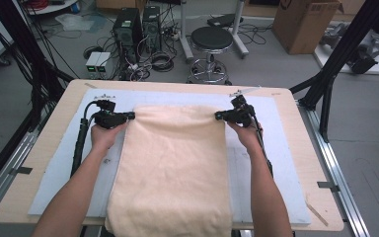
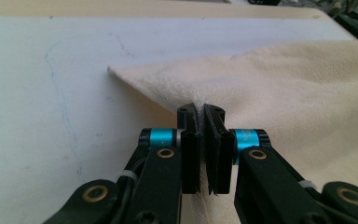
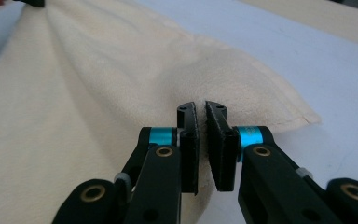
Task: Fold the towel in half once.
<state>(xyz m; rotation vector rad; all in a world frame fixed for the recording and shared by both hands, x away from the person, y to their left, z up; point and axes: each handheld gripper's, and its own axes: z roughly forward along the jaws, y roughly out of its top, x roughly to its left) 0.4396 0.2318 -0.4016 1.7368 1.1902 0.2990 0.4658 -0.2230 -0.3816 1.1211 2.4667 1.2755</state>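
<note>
Left gripper [image 1: 128, 116] has its fingers [image 2: 189, 140] clamped together on the left far edge of the towel [image 1: 172, 168], a thin fold of cloth pinched between them; the towel's corner [image 2: 114, 71] lies just beyond the grip, flat on the white mat [image 1: 64, 163]. The towel is cream, spread lengthwise down the middle of the counter [image 1: 24, 187], its near end hanging over the front edge. Right gripper [image 1: 219, 116] mirrors this: fingers [image 3: 189, 144] squeezed nearly together on the right far edge, cloth between them, corner [image 3: 307, 117] sticking out just beside. Judged step: both far corners are gripped and starting to lift, the cloth tenting slightly at each grip; likely the start of a fold toward the person. Next move calls for raising both ends evenly and carrying them toward the near edge, keeping the far edge taut so it does not sag in the middle. Room: bare mat on either side of the towel and beyond it; nothing else on the counter to snag. The overhanging near end could slide off if pulled too far.
</note>
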